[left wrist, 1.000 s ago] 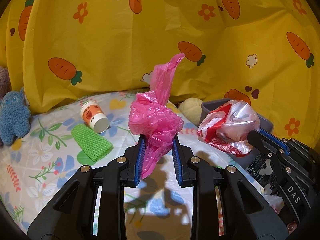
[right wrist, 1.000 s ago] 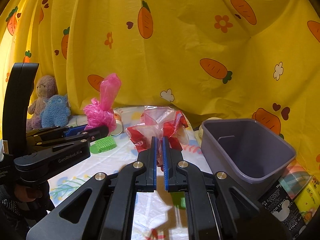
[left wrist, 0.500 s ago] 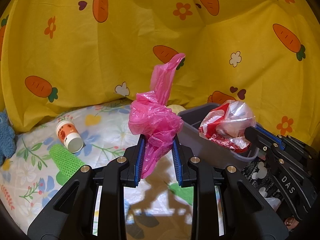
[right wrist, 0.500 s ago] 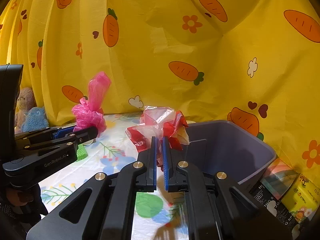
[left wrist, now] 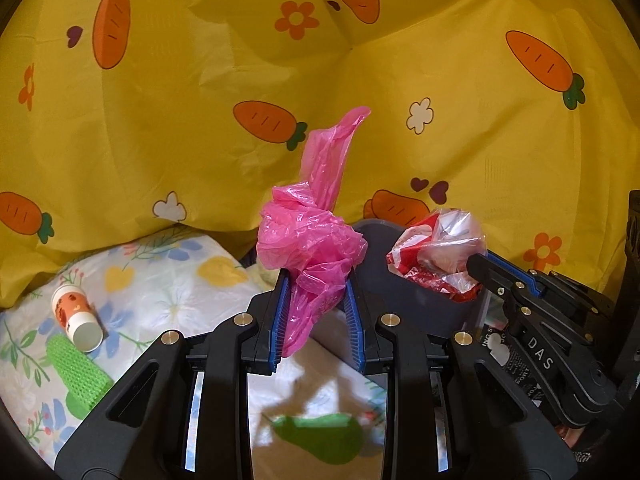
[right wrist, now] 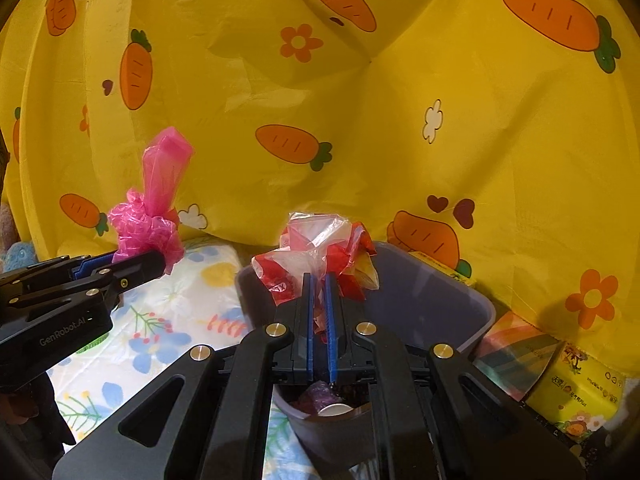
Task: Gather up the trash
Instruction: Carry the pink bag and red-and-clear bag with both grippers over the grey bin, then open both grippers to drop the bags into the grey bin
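- The left gripper (left wrist: 316, 312) has its jaws partly closed on a crumpled pink plastic bag (left wrist: 310, 240); the bag's lower end hangs down between the blue pads and a long twisted tail stands up above them.
- The right gripper (right wrist: 319, 320) has its jaws almost together, pinching a crumpled red-and-clear plastic bag (right wrist: 320, 248) that bunches up just past the tips.
- Writing: the left gripper's body reads "GenRobot.AI" in the right wrist view; the right gripper's (left wrist: 476, 268) body reads "DAS" in the left wrist view. The red bag carries white letters too crumpled to read.
- Right under and beyond the right jaws is a grey plastic bin (right wrist: 448, 300); the red bag hangs over its near rim. Low between the jaws a white cup rim and some purple wrapper show inside a dark container.
- Right of the bin lie a rainbow-printed packet (right wrist: 516, 356) and a yellow tissue pack (right wrist: 576, 400) with small print I cannot read.
- Left of the left jaws, on the floral sheet (left wrist: 160, 288), lie a paper cup (left wrist: 76, 316) on its side and a green mesh sleeve (left wrist: 78, 372), touching it.
- Behind everything hangs a yellow carrot-print cloth (left wrist: 200, 120).
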Demonstrator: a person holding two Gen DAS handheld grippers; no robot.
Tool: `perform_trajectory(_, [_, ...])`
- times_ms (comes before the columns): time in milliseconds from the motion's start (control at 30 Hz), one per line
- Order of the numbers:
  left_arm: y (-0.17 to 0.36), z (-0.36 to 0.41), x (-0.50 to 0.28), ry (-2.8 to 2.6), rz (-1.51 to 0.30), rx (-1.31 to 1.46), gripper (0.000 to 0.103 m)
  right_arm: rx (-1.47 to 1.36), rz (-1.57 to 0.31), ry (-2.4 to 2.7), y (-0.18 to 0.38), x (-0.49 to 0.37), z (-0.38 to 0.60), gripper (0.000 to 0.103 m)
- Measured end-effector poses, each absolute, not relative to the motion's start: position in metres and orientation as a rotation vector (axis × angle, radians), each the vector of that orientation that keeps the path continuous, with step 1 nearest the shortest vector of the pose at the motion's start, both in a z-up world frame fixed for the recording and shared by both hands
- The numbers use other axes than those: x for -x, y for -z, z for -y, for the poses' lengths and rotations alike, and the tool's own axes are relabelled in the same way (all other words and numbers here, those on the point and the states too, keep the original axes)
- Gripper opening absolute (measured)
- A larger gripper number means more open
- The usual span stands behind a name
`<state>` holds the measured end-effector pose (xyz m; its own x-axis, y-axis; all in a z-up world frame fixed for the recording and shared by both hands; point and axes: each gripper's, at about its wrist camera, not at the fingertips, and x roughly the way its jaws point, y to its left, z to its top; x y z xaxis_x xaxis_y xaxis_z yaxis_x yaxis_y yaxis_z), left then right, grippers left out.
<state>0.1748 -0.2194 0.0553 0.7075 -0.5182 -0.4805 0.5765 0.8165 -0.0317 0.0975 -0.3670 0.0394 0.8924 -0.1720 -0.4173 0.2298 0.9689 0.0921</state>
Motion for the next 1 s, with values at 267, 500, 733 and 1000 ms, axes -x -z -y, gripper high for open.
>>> perform_trajectory(267, [-0.049,0.247,-0.189,0.694,-0.506,-0.098,0.025,-0.166,-0.443,0.255,-0.030,-0.104,0.387,0.006])
perform_trajectory(500, [-0.038,0.261,-0.204,0.736,-0.557,-0.068,0.026,-0.161,-0.457,0.283,-0.025,-0.106,0.394,0.006])
perform_trajectory(733, [-0.028,0.271,-0.212,0.771,-0.591,-0.058,0.026,-0.152,-0.471,0.294,-0.022,-0.109,0.394,0.007])
perform_trajectory(1000, [-0.021,0.278,-0.217,0.797,-0.607,-0.060,0.026,-0.163,-0.483,0.294,-0.019,-0.114,0.396,0.007])
